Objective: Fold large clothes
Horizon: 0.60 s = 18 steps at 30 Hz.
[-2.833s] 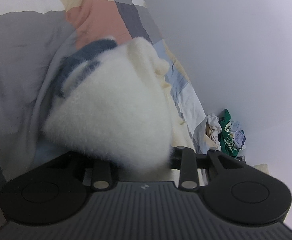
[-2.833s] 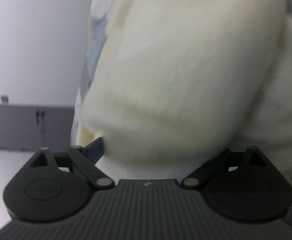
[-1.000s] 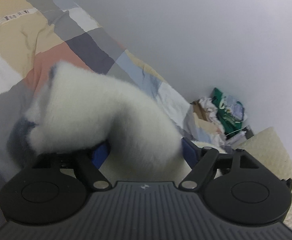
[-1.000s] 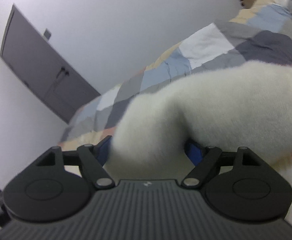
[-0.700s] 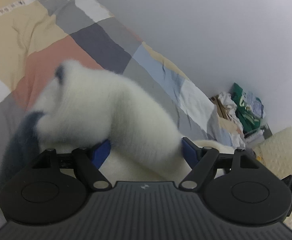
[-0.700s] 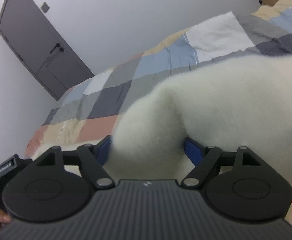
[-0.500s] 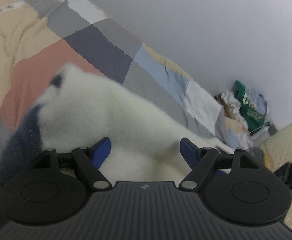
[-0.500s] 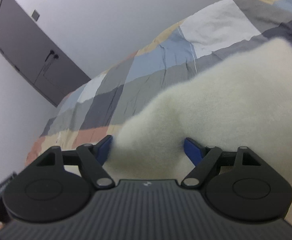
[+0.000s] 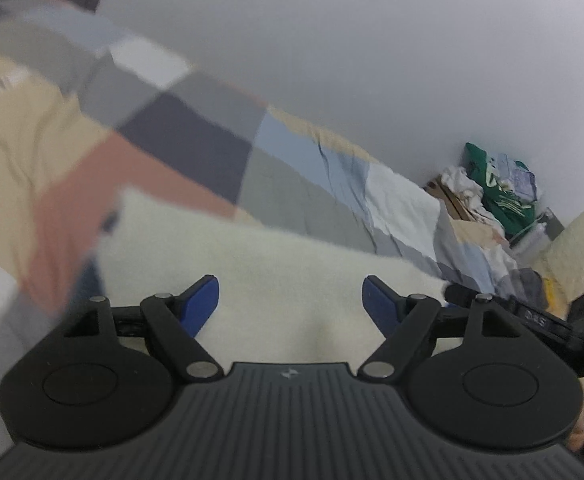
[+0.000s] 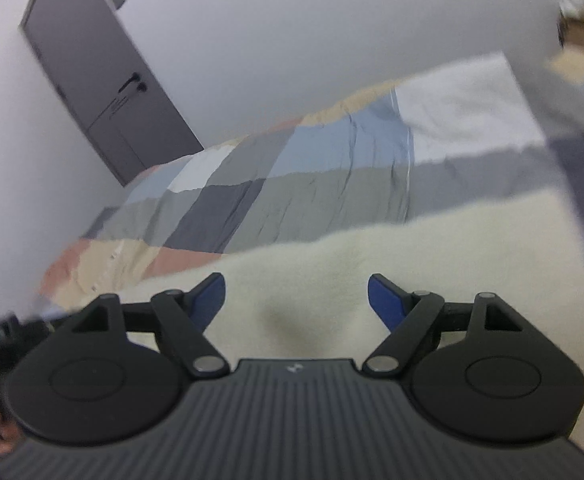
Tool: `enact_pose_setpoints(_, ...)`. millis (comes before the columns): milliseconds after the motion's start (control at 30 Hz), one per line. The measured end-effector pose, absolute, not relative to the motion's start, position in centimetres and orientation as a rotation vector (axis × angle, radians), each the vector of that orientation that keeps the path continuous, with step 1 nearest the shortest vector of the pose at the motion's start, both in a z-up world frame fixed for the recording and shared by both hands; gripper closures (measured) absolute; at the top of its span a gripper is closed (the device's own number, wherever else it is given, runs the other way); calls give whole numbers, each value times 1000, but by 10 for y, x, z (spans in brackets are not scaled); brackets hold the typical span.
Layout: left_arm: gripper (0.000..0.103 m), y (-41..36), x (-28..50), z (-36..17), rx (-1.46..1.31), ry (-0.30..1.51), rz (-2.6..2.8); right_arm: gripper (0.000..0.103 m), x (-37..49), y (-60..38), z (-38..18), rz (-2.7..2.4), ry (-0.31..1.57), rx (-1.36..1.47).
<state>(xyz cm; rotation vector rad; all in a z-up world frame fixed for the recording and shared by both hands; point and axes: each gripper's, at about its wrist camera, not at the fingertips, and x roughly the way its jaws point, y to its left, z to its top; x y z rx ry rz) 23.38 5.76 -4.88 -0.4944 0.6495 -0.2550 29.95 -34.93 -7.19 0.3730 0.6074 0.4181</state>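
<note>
Our left gripper (image 9: 290, 300) is opening over the fleece (image 9: 276, 264), fingers wide and clear of it. The fleece lies flat on the bed (image 9: 196, 148), lower centre of the frame. Our right gripper (image 10: 296, 298) spreads wide above it too.

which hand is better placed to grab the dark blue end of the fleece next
Probably left. The dark blue patch shows just beside the left gripper, at the cream fleece edge; the right wrist view shows only cream.

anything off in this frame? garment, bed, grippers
Nothing stands out. The fleece lies flat on the quilt, below both open grippers, left and right. Only clutter: a heap past the bed's far end.
</note>
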Motion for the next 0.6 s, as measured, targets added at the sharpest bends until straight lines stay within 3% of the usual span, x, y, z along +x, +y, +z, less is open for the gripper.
enact_pose_setpoints(133, 19, 68, 224, -40, -441, 617, -204, 19, 290, -368, -61, 339, 570, 313)
enact_pose_setpoints(200, 19, 73, 223, -40, -415, 614, -158, 1, 286, -384, -57, 272, 543, 304)
enact_pose_setpoints(233, 19, 76, 223, -41, -404, 615, -137, 0, 284, -392, -56, 245, 526, 306)
enact_pose_setpoints(400, 19, 89, 226, -54, -394, 628, -40, 0, 283, -432, -59, 76, 473, 304)
enact_pose_setpoints(600, 19, 100, 237, -76, -435, 669, 5, 0, 305, -450, -87, 49, 544, 343)
